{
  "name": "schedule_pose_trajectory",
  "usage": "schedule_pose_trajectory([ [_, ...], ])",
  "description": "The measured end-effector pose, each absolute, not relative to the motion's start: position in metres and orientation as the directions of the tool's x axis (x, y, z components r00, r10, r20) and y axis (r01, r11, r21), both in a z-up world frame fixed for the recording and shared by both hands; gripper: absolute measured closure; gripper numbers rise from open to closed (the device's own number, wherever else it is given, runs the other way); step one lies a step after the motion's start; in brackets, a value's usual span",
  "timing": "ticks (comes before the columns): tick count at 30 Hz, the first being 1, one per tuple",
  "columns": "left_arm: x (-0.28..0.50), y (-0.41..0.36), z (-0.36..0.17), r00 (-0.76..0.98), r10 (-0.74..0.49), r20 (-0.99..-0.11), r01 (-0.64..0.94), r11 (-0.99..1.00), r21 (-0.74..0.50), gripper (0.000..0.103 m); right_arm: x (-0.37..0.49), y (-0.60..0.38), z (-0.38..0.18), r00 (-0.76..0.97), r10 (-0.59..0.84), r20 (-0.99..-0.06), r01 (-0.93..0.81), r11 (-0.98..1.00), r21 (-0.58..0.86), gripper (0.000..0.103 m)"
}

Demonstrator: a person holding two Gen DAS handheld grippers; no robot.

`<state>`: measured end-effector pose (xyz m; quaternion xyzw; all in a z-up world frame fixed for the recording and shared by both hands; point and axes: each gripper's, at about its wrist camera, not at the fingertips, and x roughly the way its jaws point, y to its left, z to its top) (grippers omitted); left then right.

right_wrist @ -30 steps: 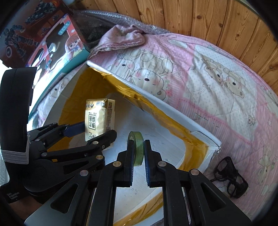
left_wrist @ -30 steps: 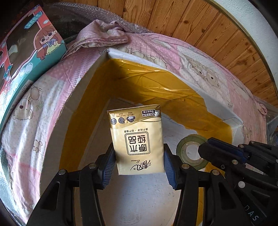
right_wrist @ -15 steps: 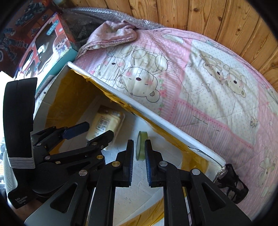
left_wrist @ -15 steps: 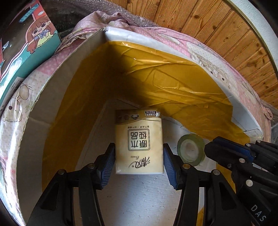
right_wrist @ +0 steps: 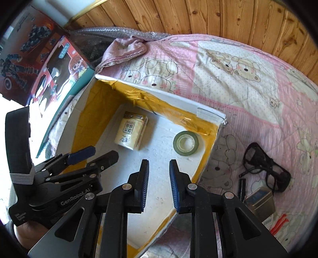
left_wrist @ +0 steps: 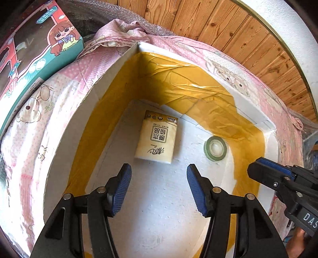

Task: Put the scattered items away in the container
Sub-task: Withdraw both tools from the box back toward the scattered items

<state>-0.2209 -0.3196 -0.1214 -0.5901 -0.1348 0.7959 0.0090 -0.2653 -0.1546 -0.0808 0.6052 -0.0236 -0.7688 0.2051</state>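
Observation:
A white box [left_wrist: 111, 65] [right_wrist: 210, 114] lined with yellow tape sits on a pink quilt. On its floor lie a yellow tissue pack [left_wrist: 157, 137] [right_wrist: 131, 134] and, to the right of it, a green tape roll [left_wrist: 215, 148] [right_wrist: 185, 142], both flat and free. My left gripper [left_wrist: 159, 188] [right_wrist: 90, 156] hangs open above the box floor, short of the pack. Near the box's front right corner my right gripper [right_wrist: 159, 182] [left_wrist: 258, 168] is open and empty, raised above the roll.
Outside the box on the quilt [right_wrist: 248, 89] lie black glasses [right_wrist: 266, 168], a small grey tin [right_wrist: 260, 202] and red strips [right_wrist: 280, 224]. Toy boxes [left_wrist: 33, 53] [right_wrist: 59, 79] stand at the left. A wooden wall [right_wrist: 218, 17] runs behind, with bubble wrap [right_wrist: 111, 32] at its foot.
Both grippers have opened and pulled back up out of the box. The tissue pack and the tape roll, held before, now lie on the box floor.

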Motion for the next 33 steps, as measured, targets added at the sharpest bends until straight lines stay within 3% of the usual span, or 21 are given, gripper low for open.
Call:
schedule_pose_trajectory([
  [14,-0.156,-0.298,-0.051,-0.411,0.197,-0.89,0.073,-0.966,-0.247,0.044,-0.19,-0.153,-0.045,-0.2,-0.399,-0.895,0.28,-0.899,0.338,0.079],
  [24,-0.096,-0.299,-0.038,-0.42,0.241,-0.875,0.061,-0.954,-0.292,0.044,-0.123,-0.142,-0.037,-0.234,-0.395,-0.889,0.278,-0.903,0.328,0.079],
  [33,-0.068,-0.261,-0.027,-0.403,0.296,-0.866,-0.032,-0.95,-0.309,0.044,-0.086,-0.087,-0.045,-0.26,-0.397,-0.88,0.152,-0.917,0.369,0.079],
])
